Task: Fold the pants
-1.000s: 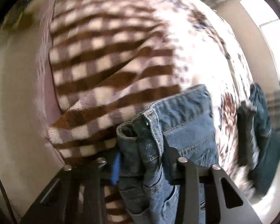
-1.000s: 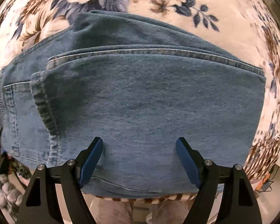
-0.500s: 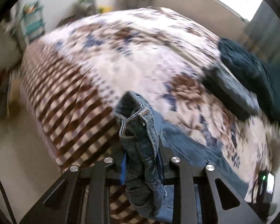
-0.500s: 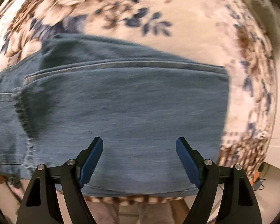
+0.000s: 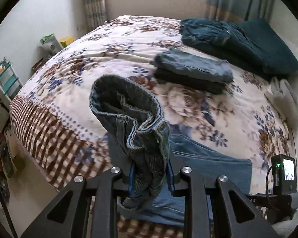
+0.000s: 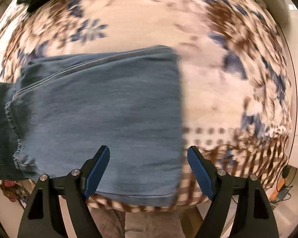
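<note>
The blue jeans (image 6: 109,107) lie partly folded on the near edge of the floral bedspread (image 6: 149,19). My left gripper (image 5: 151,176) is shut on the jeans' waistband end (image 5: 129,115) and holds it bunched up above the bed, with the rest of the jeans (image 5: 208,162) flat below. My right gripper (image 6: 149,170) is open and empty, hovering over the jeans' near right part, its blue pads (image 6: 97,168) apart. The right gripper's body (image 5: 284,176) shows at the lower right of the left wrist view.
A folded dark grey garment (image 5: 192,71) lies mid-bed. Dark teal clothes (image 5: 238,39) are piled at the far right. A white cloth (image 5: 282,93) is at the right edge. Shelves (image 5: 6,79) stand left of the bed. The bed's near edge has a brown checked border (image 5: 49,138).
My left gripper has lifted and swung up with the waistband, so its view rose from the bed's side to the whole bed. My right gripper has shifted right over the jeans, still open.
</note>
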